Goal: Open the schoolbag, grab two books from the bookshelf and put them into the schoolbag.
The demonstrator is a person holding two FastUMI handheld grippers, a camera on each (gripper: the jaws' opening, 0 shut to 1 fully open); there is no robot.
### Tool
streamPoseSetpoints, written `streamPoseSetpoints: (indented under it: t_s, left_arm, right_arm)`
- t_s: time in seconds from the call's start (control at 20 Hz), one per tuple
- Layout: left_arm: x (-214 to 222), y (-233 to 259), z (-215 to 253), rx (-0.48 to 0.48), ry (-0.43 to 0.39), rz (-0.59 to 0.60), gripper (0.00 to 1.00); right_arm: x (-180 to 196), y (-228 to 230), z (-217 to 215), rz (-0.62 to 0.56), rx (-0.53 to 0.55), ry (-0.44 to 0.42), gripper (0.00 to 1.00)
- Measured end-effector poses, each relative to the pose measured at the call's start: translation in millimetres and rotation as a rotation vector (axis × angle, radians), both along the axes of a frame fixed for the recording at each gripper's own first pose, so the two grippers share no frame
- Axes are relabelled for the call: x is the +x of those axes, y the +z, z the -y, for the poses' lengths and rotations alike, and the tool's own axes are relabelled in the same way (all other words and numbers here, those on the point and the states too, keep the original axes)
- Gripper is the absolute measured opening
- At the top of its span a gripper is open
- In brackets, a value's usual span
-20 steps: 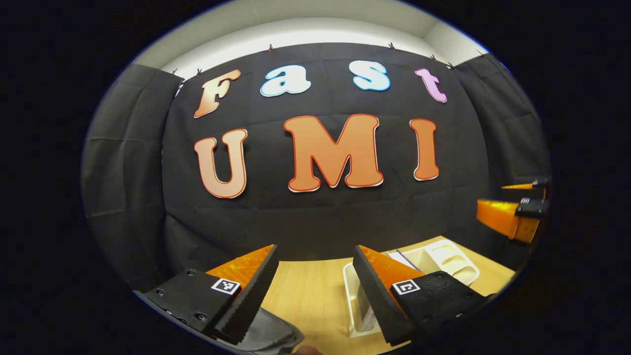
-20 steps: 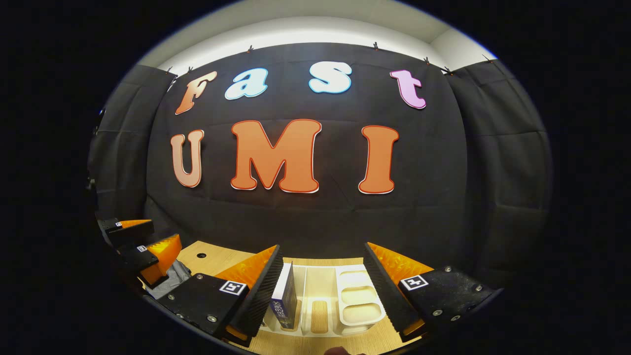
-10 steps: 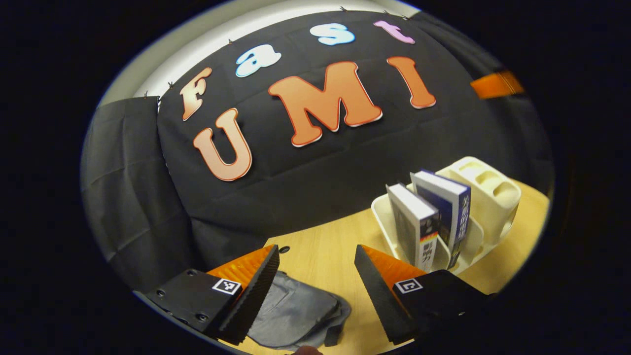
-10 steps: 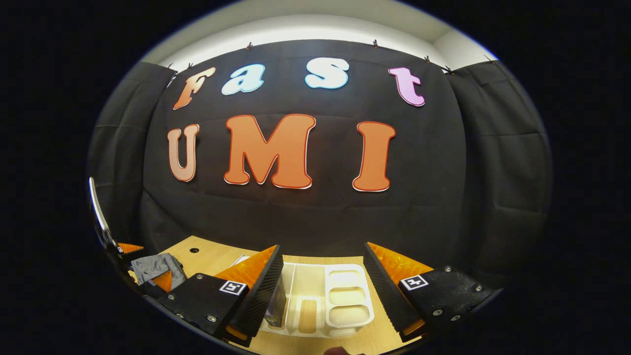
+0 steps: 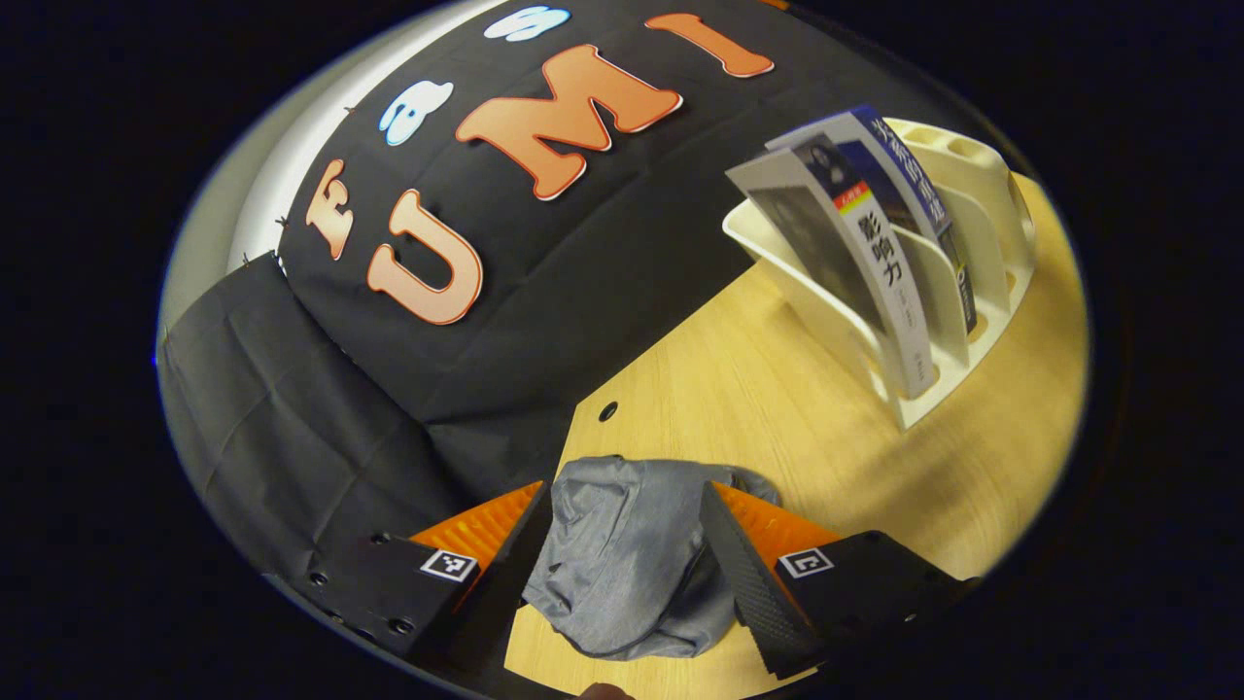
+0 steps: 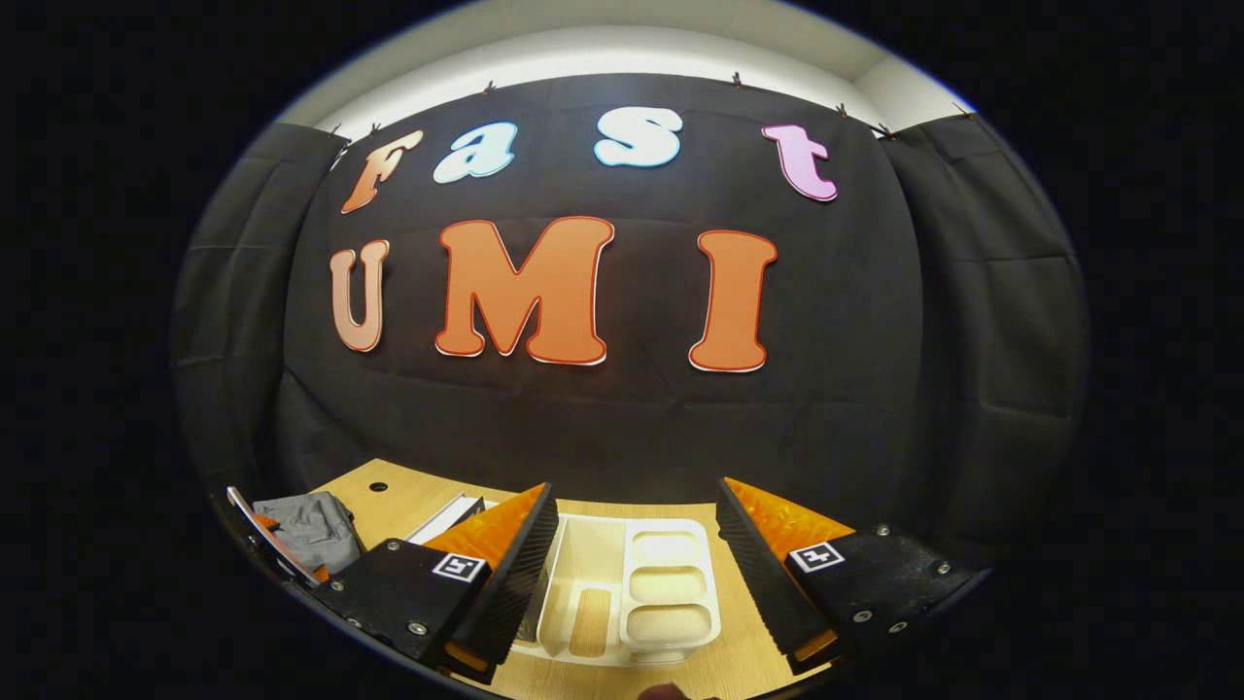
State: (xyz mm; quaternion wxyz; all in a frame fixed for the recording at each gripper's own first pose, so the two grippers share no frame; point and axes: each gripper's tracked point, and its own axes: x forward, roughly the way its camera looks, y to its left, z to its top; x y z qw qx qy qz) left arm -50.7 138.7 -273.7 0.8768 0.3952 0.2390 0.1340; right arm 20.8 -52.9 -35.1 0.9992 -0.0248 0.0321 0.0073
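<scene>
Left gripper hangs low over the grey schoolbag, jaws apart, crumpled fabric bulging up between the two fingers; can't tell if either finger actually touches the cloth. Schoolbag lies slumped on the wooden table, near its front-left part, looks closed as far as visible. Past it, well apart across bare tabletop, the cream bookshelf stands with two books leaning upright in its slots, side by side, a pale-spined one nearer and a blue one behind. Right gripper is held above the bookshelf, jaws wide apart, nothing between them; divided compartments of the shelf show below between the fingers. In the right gripper view the schoolbag sits far left on the table.
</scene>
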Motion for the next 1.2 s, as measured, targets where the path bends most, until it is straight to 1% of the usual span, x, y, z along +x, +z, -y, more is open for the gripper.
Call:
streamPoseSetpoints:
  t_s: [0.05, 0.2, 0.25, 0.4, 0.5, 0.6, 0.9, 1.0, 1.1, 1.15, 1.2]
  left_arm:
    - [-2, -7, -8, 0.023, 0.010, -0.017, 0.97]
    - [-9, -29, -16, 0.042, 0.034, -0.069, 0.97]
    - [-8, -31, -15, 0.049, 0.025, -0.071, 0.97]
    - [-10, -31, -4, 0.122, -0.004, -0.082, 0.97]
    - [-13, -37, -5, 0.166, 0.000, -0.102, 0.96]
    - [-17, -36, -9, 0.207, 0.025, -0.108, 0.96]
    - [-10, -38, -39, 0.286, 0.106, -0.109, 0.94]
    - [-6, -40, -49, 0.311, 0.121, -0.123, 0.90]
    - [-4, -46, -57, 0.308, 0.119, -0.144, 0.83]
    - [-1, -48, -58, 0.302, 0.117, -0.152, 0.72]
    - [-3, -48, -56, 0.292, 0.109, -0.157, 0.68]
  right_arm:
    - [0, -2, 1, -0.004, 0.001, 0.006, 0.97]
    - [-1, -3, 5, -0.004, -0.001, 0.016, 0.97]
    - [-2, -3, 7, -0.004, -0.003, 0.019, 0.97]
    - [-2, -5, 12, -0.004, -0.010, 0.030, 0.97]
    - [-3, -5, 15, -0.001, -0.011, 0.035, 0.98]
    - [-5, -6, 18, -0.001, -0.013, 0.038, 0.97]
    - [-13, -11, 31, -0.008, -0.012, 0.036, 0.97]
    - [-16, -10, 37, -0.004, -0.015, 0.031, 0.97]
    - [-18, -9, 41, -0.001, -0.020, 0.023, 0.98]
    - [-20, -8, 43, 0.001, -0.022, 0.019, 0.98]
    - [-20, -8, 46, 0.003, -0.024, 0.014, 0.98]
